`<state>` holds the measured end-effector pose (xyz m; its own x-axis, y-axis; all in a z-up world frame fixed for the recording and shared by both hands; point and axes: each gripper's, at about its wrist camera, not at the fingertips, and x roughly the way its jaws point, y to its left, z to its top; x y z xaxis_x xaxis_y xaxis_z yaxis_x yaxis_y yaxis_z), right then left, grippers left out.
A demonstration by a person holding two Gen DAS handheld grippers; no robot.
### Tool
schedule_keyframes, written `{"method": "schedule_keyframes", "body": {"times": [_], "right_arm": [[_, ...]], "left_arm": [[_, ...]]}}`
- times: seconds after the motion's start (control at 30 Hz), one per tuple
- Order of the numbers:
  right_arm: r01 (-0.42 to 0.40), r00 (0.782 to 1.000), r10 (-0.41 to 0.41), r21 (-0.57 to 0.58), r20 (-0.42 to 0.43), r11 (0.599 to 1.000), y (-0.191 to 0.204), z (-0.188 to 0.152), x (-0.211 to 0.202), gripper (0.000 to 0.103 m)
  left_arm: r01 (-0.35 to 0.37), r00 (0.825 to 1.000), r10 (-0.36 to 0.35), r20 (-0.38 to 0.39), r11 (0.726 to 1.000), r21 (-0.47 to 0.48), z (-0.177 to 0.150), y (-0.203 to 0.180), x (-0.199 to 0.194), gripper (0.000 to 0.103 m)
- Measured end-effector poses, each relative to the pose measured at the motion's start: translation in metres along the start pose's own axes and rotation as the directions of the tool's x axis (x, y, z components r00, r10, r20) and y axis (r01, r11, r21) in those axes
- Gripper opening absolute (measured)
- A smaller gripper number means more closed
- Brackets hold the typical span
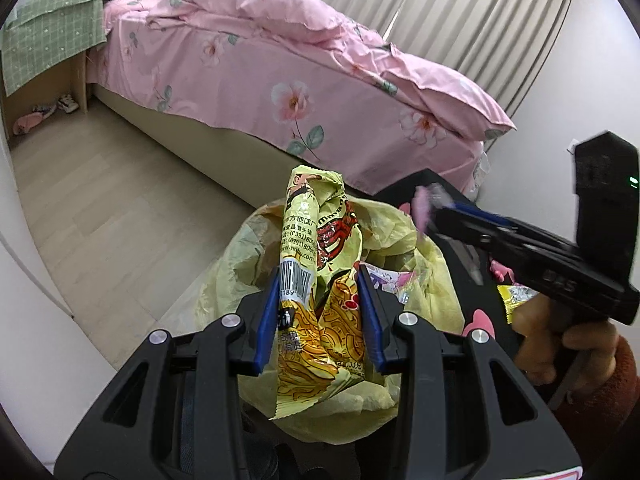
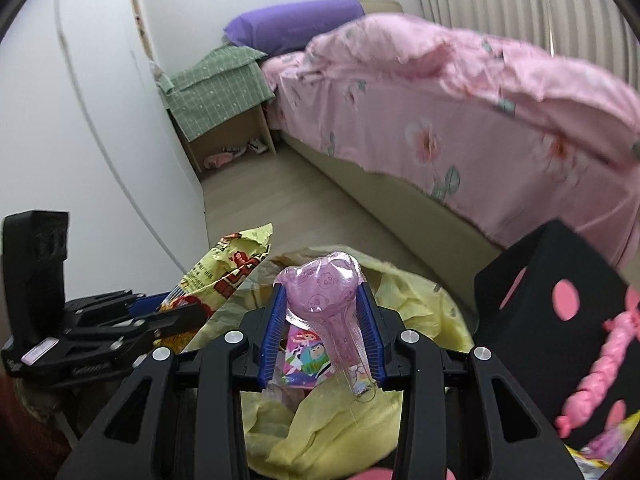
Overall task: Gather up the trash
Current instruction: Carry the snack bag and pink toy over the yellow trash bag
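1. A bed (image 1: 248, 92) with a pink floral cover (image 1: 320, 40) fills the room's far side.
2. A purple pillow (image 2: 296, 24) lies at its head.
3. A green checked cloth (image 1: 48, 32) drapes the wooden bedside stand (image 2: 236, 136).
4. Pale wood floor (image 1: 120, 200), white walls (image 2: 60, 120) and beige curtains (image 1: 460, 4).

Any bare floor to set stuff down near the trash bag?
Free: wood floor between bed and white wall, up to the nightstand. Crowded: yellow bag mouth, both claws over it; black box at its side.
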<state>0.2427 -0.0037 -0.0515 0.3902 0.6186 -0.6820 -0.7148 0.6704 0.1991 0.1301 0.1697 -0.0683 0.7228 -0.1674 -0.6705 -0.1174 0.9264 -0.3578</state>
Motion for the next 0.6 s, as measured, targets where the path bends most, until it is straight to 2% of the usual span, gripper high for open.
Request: {"method": "schedule_keyframes", "body": {"times": [0.23,0.6], "right_arm": [[-0.012,0.997,0.018,0.083,-0.073,0.996,-0.025,-0.011,0.032,0.035],[-0.002,0.995,0.012,0.101,-0.097,0.995,-0.039,-0.021,0.036,0.035]], "left_arm": [[0.012,0.997,-0.011,-0.070,1.000,0.018,-0.004,0.000,0.032,0.034],[0.045,0.992,-0.044,-0.115,0.999,0.005,-0.009,0.000,0.053,0.034]]}}
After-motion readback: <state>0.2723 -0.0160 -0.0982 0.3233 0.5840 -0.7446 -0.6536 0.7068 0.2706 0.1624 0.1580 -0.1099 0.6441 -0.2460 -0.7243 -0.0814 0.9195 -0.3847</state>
